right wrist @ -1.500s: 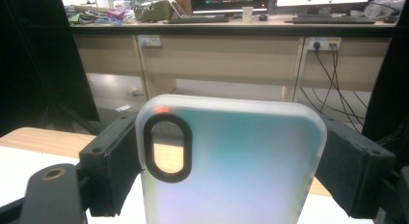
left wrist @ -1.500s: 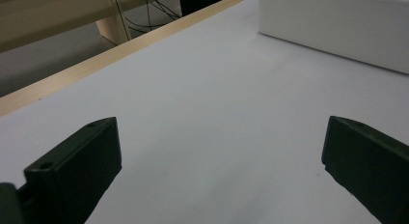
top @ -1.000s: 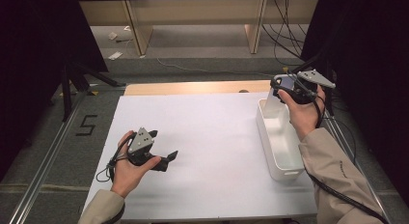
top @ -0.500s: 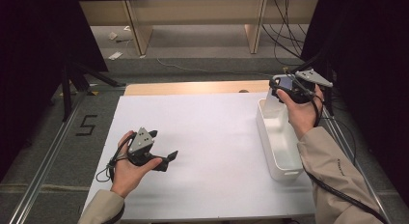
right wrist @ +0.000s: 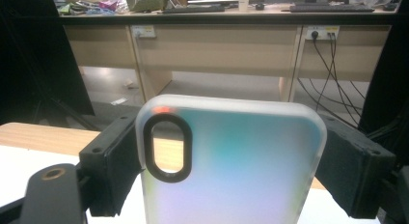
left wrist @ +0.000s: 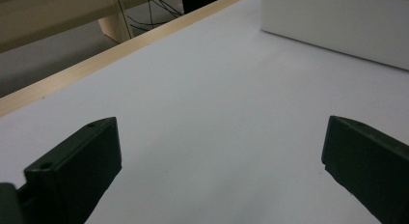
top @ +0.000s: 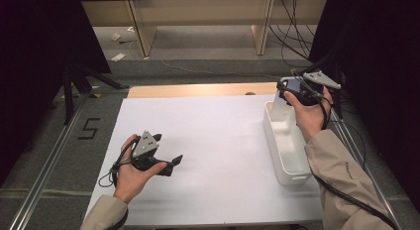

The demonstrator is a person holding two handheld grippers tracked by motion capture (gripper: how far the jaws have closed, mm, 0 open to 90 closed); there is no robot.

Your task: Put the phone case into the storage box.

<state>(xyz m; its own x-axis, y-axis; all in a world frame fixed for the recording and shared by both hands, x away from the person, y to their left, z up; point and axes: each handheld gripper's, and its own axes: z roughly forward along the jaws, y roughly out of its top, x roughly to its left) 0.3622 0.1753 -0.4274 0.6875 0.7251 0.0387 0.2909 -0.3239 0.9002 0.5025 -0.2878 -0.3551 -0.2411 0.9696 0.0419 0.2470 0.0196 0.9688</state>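
Note:
A translucent phone case [right wrist: 241, 171] with an oval camera cutout stands upright between my right gripper's [right wrist: 226, 156] black jaws, which are shut on its two long edges. From above, the right gripper [top: 289, 93] is held over the far end of a white bin [top: 278, 158], and the case [top: 281, 108] hangs below it. My left gripper [top: 173, 163] rests low over the white table sheet [top: 218, 141] at the front left, pointing right. Its jaws stand wide open with nothing between them [left wrist: 217, 171].
The white bin [left wrist: 337, 26] runs along the right side of the sheet. A wooden table edge [top: 198, 89] shows at the back. Desks, cables and dark curtains stand beyond the table. A metal rail [top: 44, 160] runs along the floor at the left.

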